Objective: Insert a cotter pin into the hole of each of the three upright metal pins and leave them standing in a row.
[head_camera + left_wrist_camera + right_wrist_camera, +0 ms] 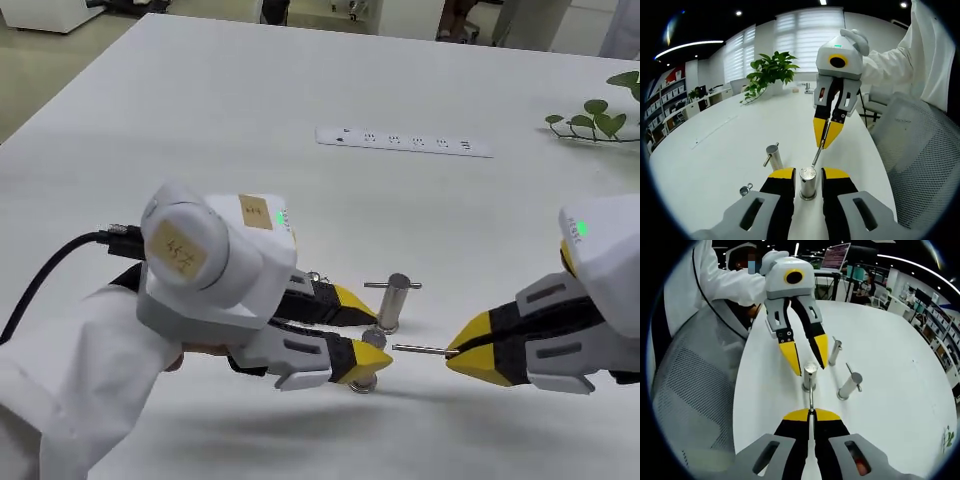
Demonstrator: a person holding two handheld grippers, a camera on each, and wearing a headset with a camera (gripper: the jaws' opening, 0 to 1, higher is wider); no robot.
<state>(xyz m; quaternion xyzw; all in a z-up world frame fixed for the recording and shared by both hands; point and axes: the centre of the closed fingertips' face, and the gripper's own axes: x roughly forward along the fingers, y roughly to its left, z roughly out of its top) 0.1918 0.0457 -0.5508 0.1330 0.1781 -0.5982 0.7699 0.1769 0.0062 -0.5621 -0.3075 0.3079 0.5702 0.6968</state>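
Observation:
An upright metal pin (807, 182) stands on the white table between the jaws of my left gripper (808, 172), which is open, with a thin gap on each side. My right gripper (811, 412) is shut on a cotter pin (420, 349) held level, and its tip reaches the top of that metal pin (810, 375). Just beyond stands a second metal pin (391, 303) with a cotter pin (392, 285) through its top. A third pin (835, 351) stands behind the left gripper (809, 365). A small metal loop (745, 189) shows by the left jaw.
A white power strip (403, 140) lies across the far middle of the table (200, 130). A leafy plant (600, 118) sits at the far right edge. A mesh chair (920, 150) stands beside the table, and a person's white sleeve (70, 390) is at the near left.

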